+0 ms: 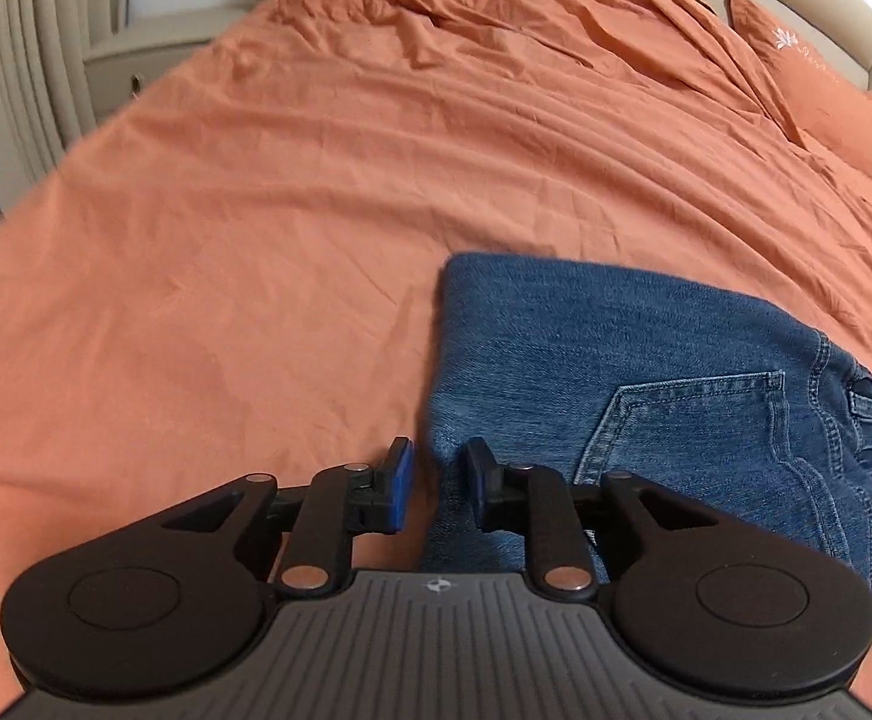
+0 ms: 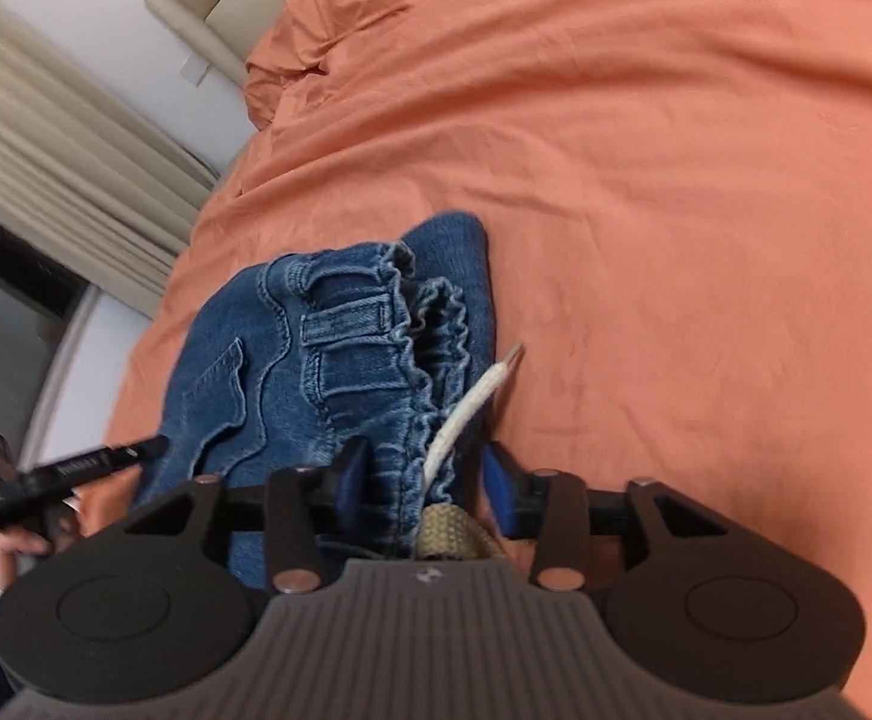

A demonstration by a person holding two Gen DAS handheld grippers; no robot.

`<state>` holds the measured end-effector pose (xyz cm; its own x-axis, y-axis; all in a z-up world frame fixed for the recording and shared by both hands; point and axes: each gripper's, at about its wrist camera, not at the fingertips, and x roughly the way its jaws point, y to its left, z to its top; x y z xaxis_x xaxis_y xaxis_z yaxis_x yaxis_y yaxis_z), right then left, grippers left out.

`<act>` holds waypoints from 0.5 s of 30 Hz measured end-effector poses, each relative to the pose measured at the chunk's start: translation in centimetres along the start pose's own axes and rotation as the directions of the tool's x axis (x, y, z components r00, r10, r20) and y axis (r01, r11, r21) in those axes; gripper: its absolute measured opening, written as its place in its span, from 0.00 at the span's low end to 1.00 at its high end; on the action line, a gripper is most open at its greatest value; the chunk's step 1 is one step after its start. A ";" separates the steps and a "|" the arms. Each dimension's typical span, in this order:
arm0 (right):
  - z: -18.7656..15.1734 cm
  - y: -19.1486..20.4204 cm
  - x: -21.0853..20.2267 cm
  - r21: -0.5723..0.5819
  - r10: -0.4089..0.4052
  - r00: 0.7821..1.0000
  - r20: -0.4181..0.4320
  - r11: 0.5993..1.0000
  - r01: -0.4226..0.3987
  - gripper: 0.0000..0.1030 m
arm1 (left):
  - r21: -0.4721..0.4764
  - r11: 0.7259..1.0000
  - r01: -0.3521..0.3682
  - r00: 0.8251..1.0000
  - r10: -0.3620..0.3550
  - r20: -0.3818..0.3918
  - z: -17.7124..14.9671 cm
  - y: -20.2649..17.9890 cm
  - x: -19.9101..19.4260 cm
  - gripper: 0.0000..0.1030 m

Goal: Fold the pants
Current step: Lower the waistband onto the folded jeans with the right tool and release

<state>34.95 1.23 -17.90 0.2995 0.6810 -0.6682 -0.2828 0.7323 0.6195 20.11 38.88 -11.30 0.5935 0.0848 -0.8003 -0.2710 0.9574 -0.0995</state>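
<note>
Blue denim pants [image 1: 634, 372] lie folded on an orange bed sheet [image 1: 255, 252], back pocket [image 1: 694, 426] up. My left gripper [image 1: 440, 483] is open at the near left edge of the folded pants, jaws apart with the fabric edge between them. In the right wrist view the pants [image 2: 315, 360] show their gathered waistband and a white drawstring [image 2: 472, 408]. My right gripper [image 2: 426, 489] is open, jaws either side of the waistband. The left gripper [image 2: 105, 459] shows at the left there.
A beige padded headboard [image 1: 856, 42] and an orange pillow [image 1: 820, 90] lie at the far right. Beige curtains [image 2: 45, 138] and a window are to the left in the right wrist view. The bed edge falls away at the left.
</note>
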 end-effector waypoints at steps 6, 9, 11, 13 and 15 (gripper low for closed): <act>2.5 3.8 -3.4 -0.183 -0.072 0.989 0.132 0.978 0.095 0.22 | 0.009 1.000 -0.026 0.997 0.025 0.078 1.4 -0.4 -2.2 0.24; 4.1 6.6 -2.2 -0.266 -0.050 0.984 0.170 0.959 0.095 0.22 | -0.014 1.000 -0.001 0.996 0.002 0.090 1.7 -1.0 -2.1 0.24; 4.6 7.6 -0.3 -0.314 -0.084 0.982 0.171 0.940 0.135 0.17 | -0.006 1.000 0.004 0.996 -0.004 0.090 1.5 -1.4 -2.0 0.24; 5.0 7.0 2.3 -0.302 -0.130 0.984 0.120 0.939 0.161 0.13 | 0.001 1.000 0.015 0.996 -0.015 0.090 1.2 -1.6 -1.9 0.24; 4.7 6.0 4.2 -0.316 -0.196 0.976 0.097 0.924 0.217 0.10 | 0.009 1.000 0.027 0.996 -0.028 0.085 0.8 -1.6 -2.0 0.24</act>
<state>38.84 8.51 -15.05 0.4360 0.5217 -0.7333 -0.4840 0.8229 0.2977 19.96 37.38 -9.09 0.6631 0.0810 -0.7441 -0.2477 0.9619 -0.1160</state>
